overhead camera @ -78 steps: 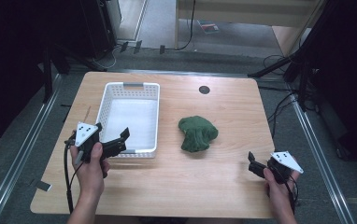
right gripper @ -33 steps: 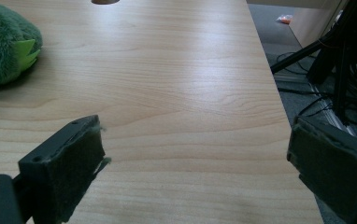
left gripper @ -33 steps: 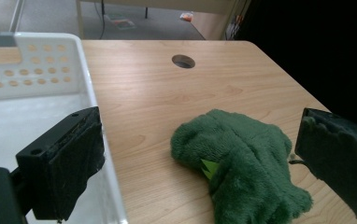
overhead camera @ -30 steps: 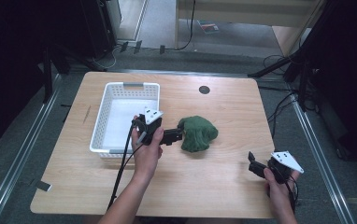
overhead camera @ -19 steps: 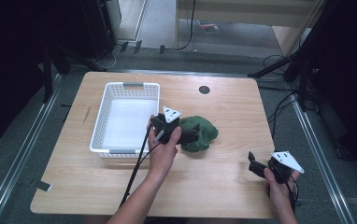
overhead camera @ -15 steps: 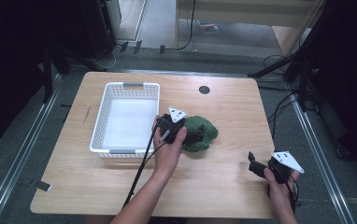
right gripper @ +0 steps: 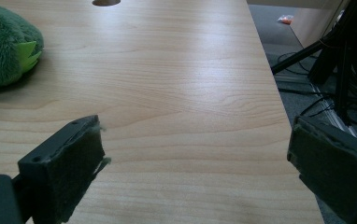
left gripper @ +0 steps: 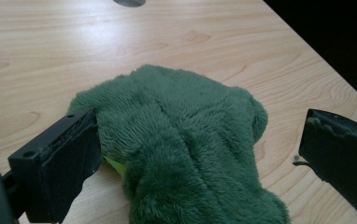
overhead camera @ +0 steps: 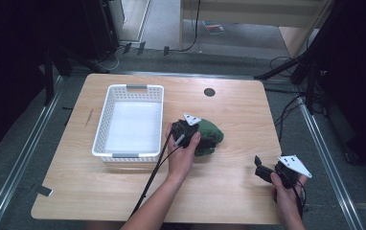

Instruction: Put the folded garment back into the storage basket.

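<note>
Left hand-held gripper (overhead camera: 209, 142) has reached one plush toy (overhead camera: 211, 134).

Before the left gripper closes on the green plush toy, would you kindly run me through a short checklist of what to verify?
1. Left gripper jaws open wide enough: ok; they have just been opening and stand either side of the green plush toy.
2. Toy between the jaws: ok; one jaw touches its fur, the other stands apart from it.
3. Toy resting flat on the wooden table: ok.
4. White basket free inside to receive it: ok.
5. Right gripper out of the way: ok; open, near the table's edge.
6. Cable trailing from the left gripper clear of the basket: cannot tell.
</note>
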A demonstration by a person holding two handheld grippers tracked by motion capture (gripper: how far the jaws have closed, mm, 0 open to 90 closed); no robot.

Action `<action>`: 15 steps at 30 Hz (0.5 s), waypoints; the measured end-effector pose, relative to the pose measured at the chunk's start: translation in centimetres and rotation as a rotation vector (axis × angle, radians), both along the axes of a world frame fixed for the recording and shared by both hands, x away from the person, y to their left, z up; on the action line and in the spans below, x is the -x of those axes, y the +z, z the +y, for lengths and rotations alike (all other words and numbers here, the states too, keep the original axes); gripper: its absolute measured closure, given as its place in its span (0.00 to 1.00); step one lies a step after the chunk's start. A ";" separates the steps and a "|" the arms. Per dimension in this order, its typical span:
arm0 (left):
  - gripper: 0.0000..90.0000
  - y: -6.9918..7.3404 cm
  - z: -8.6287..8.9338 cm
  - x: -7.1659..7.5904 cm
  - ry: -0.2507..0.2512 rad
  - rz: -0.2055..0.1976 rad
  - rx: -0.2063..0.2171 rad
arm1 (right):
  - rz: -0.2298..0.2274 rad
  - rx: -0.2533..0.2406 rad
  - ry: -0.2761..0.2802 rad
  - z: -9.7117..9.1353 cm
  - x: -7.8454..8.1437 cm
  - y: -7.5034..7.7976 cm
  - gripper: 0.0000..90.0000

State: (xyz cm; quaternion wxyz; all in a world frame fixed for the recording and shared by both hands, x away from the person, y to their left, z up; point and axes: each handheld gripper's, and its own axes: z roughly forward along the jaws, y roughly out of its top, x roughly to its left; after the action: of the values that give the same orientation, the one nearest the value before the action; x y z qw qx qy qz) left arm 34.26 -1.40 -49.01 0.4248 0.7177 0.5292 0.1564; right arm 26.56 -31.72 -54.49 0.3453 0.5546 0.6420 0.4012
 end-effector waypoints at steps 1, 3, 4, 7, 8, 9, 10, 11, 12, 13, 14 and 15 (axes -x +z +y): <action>0.00 -0.1 -0.1 0.0 0.005 0.003 -0.001 | 0.000 0.000 0.000 0.0 0.0 0.0 0.04; 0.00 -0.5 -0.4 -0.2 -0.008 0.013 0.007 | 0.000 0.001 0.001 0.0 0.0 0.0 0.04; 0.00 -0.7 -0.6 -0.3 -0.008 0.017 -0.003 | 0.000 0.002 0.001 0.0 0.0 0.0 0.04; 0.00 -1.1 -1.0 -0.5 -0.002 0.026 -0.018 | 0.000 0.001 0.001 0.0 0.0 0.0 0.04; 0.00 -1.3 -1.1 -0.7 0.006 0.029 -0.027 | 0.000 0.001 0.001 0.0 0.0 0.0 0.04; 0.00 -1.4 -1.3 -0.8 0.013 0.025 -0.040 | 0.000 -0.001 0.003 0.0 0.0 0.0 0.04; 0.00 -1.5 -1.4 -0.9 0.018 0.026 -0.053 | 0.000 -0.001 0.003 0.0 0.0 0.0 0.04; 0.00 -1.6 -1.4 -1.0 0.029 0.028 -0.060 | 0.000 -0.002 0.003 0.0 0.0 0.0 0.04; 0.00 -1.8 -1.5 -1.1 0.035 0.032 -0.070 | -0.001 -0.003 0.004 0.0 0.0 0.0 0.04; 0.00 -2.0 -1.5 -1.3 0.041 0.041 -0.075 | -0.002 -0.004 0.005 0.0 0.0 0.0 0.04; 0.00 -2.1 -1.6 -1.4 0.044 0.048 -0.075 | -0.002 -0.004 0.005 0.0 0.0 0.0 0.04; 0.00 -2.4 -1.7 -1.5 0.048 0.057 -0.087 | -0.001 -0.002 0.005 0.0 0.0 0.0 0.04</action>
State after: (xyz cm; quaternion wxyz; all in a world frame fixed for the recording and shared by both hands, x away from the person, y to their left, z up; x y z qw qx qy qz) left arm 35.75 -3.06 -51.41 0.3740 0.7266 0.5510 0.1689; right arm 26.55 -31.73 -54.48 0.3440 0.5533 0.6428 0.4029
